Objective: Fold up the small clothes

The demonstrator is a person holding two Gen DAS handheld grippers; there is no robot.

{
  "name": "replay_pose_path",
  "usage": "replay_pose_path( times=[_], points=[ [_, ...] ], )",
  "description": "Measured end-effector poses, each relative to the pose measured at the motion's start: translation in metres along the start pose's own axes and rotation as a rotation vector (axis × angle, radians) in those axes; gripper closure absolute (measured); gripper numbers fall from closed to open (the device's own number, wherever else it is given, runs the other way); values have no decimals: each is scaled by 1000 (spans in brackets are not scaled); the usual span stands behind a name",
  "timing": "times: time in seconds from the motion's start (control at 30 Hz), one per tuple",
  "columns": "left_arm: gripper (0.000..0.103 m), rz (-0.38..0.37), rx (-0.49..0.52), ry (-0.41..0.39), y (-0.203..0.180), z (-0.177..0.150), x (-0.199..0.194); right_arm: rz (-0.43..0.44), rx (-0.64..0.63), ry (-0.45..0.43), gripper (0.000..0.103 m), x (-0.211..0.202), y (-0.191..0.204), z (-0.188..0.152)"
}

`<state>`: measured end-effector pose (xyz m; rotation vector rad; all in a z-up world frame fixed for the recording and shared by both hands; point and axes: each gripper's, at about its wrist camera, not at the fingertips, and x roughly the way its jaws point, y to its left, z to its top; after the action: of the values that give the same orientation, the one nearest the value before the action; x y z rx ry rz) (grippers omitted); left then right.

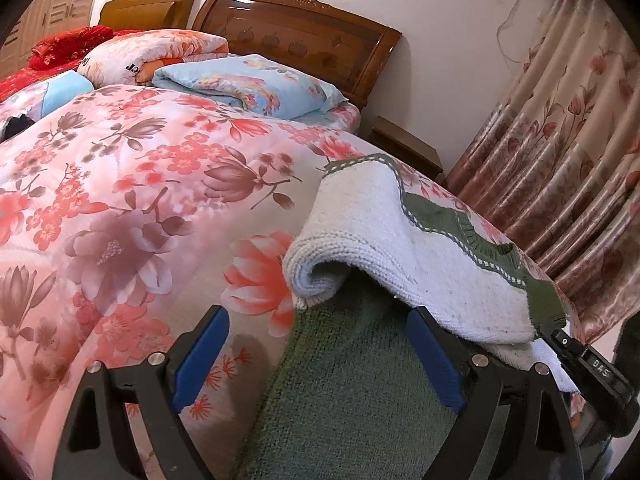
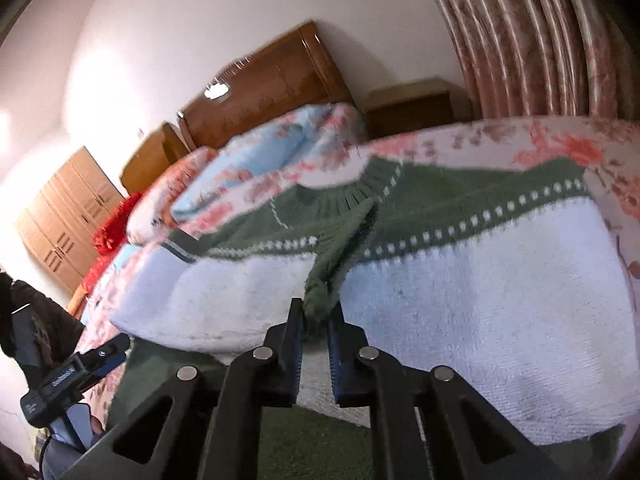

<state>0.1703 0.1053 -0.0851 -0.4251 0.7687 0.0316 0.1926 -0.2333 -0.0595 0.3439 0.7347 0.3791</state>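
Note:
A small knit sweater (image 1: 380, 232), white with a green yoke and green lower part, lies on the floral quilt (image 1: 140, 200) with its white body folded over. My left gripper (image 1: 316, 320) is open wide above the green knit, its right finger tucked under the white fold, and nothing is pinched. In the right wrist view the sweater (image 2: 480, 280) spreads across the bed, and my right gripper (image 2: 317, 308) is shut on a green sleeve end (image 2: 320, 300) that lies over the white part. The right gripper (image 1: 588, 364) shows at the sweater's right edge; the left gripper (image 2: 100, 356) shows at lower left.
Folded blankets and a blue pillow (image 1: 248, 80) are stacked near the wooden headboard (image 1: 300, 28). A nightstand (image 1: 404, 144) and floral curtains (image 1: 560, 160) stand to the right of the bed. A wooden wardrobe (image 2: 68, 216) lines the far wall.

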Motion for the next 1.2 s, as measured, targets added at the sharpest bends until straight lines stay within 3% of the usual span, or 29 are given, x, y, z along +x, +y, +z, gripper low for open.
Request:
replay_pose_path(
  times=[0.73, 0.87, 0.97, 1.07, 1.2],
  points=[
    [0, 18, 0, 7, -2, 0, 3, 26, 13, -49, 92, -12, -3, 1],
    [0, 18, -4, 12, -1, 0, 4, 26, 14, -105, 92, -29, -3, 1],
    [0, 18, -3, 19, -1, 1, 5, 10, 80, -134, 92, -54, -15, 6],
    [0, 16, -2, 21, -1, 1, 6, -76, 86, -150, 92, -78, -26, 11],
    [0, 15, -8, 26, 0, 1, 7, -145, 105, -105, 92, -69, -46, -1]
  ],
)
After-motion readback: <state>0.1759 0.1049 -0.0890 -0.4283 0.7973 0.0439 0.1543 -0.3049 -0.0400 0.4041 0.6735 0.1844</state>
